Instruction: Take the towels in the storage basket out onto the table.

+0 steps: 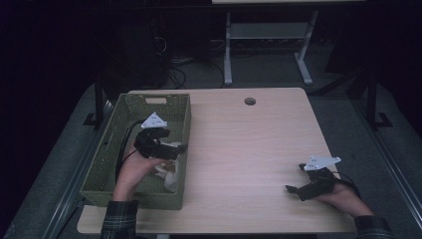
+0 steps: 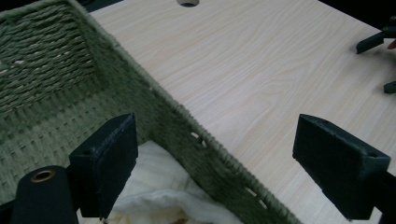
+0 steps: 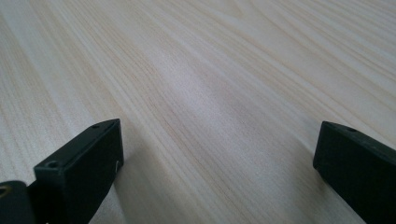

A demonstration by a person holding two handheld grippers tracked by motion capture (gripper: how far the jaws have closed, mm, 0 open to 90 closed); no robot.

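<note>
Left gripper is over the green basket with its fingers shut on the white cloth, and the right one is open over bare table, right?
Not quite. The left gripper is over the green basket, but its fingers are open; the white cloth lies loose below them, as the left gripper view shows. The right gripper is open over bare table.

The high view looks forward and down from above the person's side, taking in the whole worktop [image 1: 249,149] with the basket [image 1: 114,149] at its left edge. The left gripper view sits close over the basket's [image 2: 154,107] right wall, facing across the worktop [image 2: 261,74] past its cable hole [image 2: 188,2], which the high view shares [image 1: 250,101]. The right gripper view skims low and near the bare worktop [image 3: 210,93], well right of the basket.
</note>
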